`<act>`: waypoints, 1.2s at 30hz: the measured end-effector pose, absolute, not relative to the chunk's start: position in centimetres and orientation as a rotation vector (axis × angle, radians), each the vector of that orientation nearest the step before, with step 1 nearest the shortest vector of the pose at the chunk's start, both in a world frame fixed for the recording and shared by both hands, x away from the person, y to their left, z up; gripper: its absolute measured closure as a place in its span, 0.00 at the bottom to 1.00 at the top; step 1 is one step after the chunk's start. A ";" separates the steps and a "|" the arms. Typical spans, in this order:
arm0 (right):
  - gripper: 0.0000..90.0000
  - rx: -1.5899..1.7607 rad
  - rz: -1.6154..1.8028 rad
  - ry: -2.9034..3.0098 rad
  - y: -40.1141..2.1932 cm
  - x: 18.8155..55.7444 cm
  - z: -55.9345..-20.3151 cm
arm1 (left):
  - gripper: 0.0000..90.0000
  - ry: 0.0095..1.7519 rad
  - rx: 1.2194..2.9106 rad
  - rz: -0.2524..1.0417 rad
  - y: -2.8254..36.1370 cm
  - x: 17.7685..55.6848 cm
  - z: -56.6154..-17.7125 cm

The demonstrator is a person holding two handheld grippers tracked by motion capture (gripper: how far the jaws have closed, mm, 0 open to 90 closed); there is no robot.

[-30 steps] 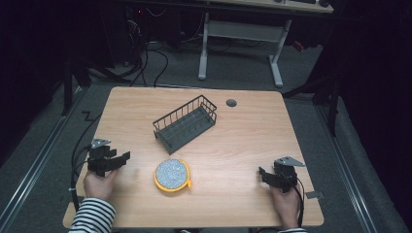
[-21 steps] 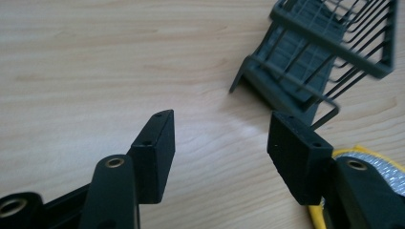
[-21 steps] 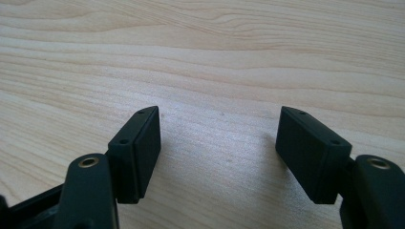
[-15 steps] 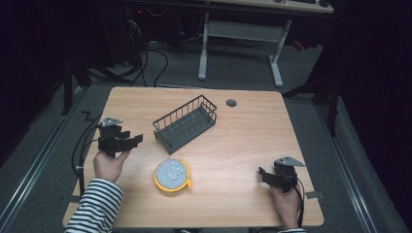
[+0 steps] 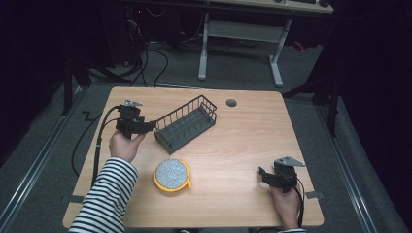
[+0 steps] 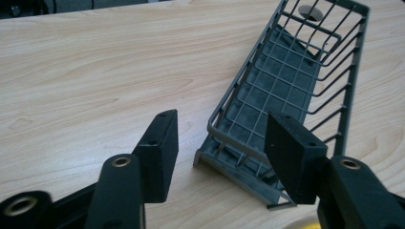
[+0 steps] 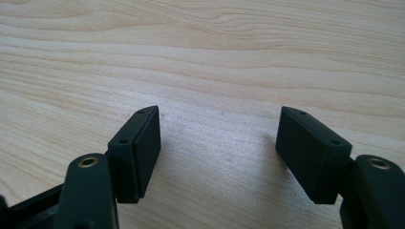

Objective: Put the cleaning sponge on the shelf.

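Fingers (image 6: 157, 148) of the left gripper (image 6: 222, 152), flat black blocks, spread wide at the near end of a grey wire basket (image 5: 187, 124); right gripper (image 7: 219, 157) equally wide over pale wood-grain bench (image 7: 215, 57).

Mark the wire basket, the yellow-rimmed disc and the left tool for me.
wire basket (image 5: 187, 125), high view, its floor.
yellow-rimmed disc (image 5: 172, 173), high view, its speckled centre.
left tool (image 6: 219, 140), left gripper view, midway between its fingertips.

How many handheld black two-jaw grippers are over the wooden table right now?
2. The left black two-jaw gripper is at the near end of the dark wire basket, jaws open. The right black two-jaw gripper is near the table's front right corner, jaws open.
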State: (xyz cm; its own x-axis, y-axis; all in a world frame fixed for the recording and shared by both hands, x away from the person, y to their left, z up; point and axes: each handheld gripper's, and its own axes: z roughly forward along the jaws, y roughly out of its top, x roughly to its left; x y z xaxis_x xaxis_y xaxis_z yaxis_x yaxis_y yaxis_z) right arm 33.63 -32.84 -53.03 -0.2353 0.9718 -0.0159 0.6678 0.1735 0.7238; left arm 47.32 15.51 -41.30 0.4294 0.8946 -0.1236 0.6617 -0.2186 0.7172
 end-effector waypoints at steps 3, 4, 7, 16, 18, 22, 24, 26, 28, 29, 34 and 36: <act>0.36 1.540 0.831 1.973 -32.8 33.6 -53.0 | 0.52 1.331 1.992 0.411 14.8 48.1 -41.7; 0.36 1.541 0.831 1.973 -32.8 33.6 -53.0 | 0.52 1.340 2.002 0.408 14.7 48.4 -41.9; 0.36 1.541 0.831 1.973 -32.8 33.6 -53.0 | 0.53 1.368 2.008 0.393 14.3 49.0 -42.5; 0.36 1.541 0.831 1.973 -32.8 33.6 -53.0 | 0.64 1.377 2.038 0.356 13.5 49.6 -43.6; 0.36 1.541 0.831 1.973 -32.8 33.6 -53.0 | 0.67 1.374 2.039 0.354 13.3 49.6 -43.7; 0.36 1.541 0.831 1.974 -32.8 33.6 -53.0 | 0.69 1.369 2.047 0.378 13.0 49.6 -43.7; 0.36 1.541 0.831 1.973 -32.8 33.6 -53.0 | 0.69 1.367 2.050 0.380 13.0 49.6 -43.7; 0.36 1.541 0.831 1.973 -32.8 33.6 -53.0 | 0.69 1.365 2.051 0.385 13.0 49.5 -43.7; 0.36 1.541 0.831 1.973 -32.8 33.6 -53.0 | 0.69 1.358 2.054 0.387 12.9 49.5 -43.7; 0.36 1.541 0.831 1.973 -32.8 33.6 -53.0 | 0.69 1.358 2.053 0.389 12.9 49.5 -43.7; 0.36 1.541 0.831 1.974 -32.8 33.6 -53.0 | 0.69 1.342 2.054 0.385 12.6 49.4 -43.8; 0.36 1.541 0.831 1.974 -32.8 33.6 -53.0 | 0.69 1.335 2.057 0.382 12.4 49.4 -43.8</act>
